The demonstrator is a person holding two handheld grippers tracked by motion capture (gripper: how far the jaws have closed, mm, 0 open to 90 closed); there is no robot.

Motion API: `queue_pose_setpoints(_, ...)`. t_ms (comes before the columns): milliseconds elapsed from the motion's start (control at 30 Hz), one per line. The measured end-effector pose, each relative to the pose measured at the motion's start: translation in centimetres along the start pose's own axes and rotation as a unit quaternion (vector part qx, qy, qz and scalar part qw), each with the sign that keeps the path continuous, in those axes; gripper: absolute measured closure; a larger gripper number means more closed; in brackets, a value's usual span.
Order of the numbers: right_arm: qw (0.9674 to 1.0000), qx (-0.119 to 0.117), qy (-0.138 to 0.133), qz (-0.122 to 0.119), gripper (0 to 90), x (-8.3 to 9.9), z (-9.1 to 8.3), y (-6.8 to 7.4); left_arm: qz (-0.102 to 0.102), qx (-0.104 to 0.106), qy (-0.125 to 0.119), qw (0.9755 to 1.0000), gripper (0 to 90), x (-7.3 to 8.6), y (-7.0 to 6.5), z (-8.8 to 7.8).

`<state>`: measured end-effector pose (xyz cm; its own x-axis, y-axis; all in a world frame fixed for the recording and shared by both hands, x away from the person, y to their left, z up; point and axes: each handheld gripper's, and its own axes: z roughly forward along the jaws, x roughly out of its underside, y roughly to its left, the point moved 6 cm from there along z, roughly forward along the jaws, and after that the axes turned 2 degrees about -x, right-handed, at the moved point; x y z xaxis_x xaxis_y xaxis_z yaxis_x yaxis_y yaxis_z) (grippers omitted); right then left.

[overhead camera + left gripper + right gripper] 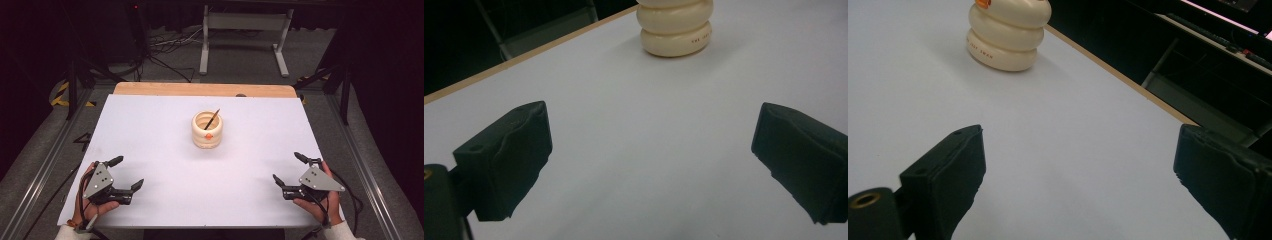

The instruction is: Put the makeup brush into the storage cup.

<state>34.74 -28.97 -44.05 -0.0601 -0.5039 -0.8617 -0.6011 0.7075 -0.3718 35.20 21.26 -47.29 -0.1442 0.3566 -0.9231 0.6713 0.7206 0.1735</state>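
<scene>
Nothing is grasped yet: left gripper [124,172] and right gripper [289,168] rest spread-fingered at the bottom corners, while the cream holder [207,130] with its pencil [212,119] waits mid-frame, probably needing a reach inward.

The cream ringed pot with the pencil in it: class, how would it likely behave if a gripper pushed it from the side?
The pot looks squat with a broad base, so it would probably slide rather than tip. Its rounded, glossy rings may feel slippery. The pencil leans loose on the rim and would likely rattle or shift.
</scene>
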Motion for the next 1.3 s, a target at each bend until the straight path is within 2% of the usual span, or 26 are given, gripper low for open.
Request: queue_pose_setpoints(1300, 1.0, 0.001, -0.002, 0.008, 7.6, 0.39, -0.06, -0.46, -0.008, 0.005, 0.003, 1.0, 4.2, 0.01, -0.12, 0.51)
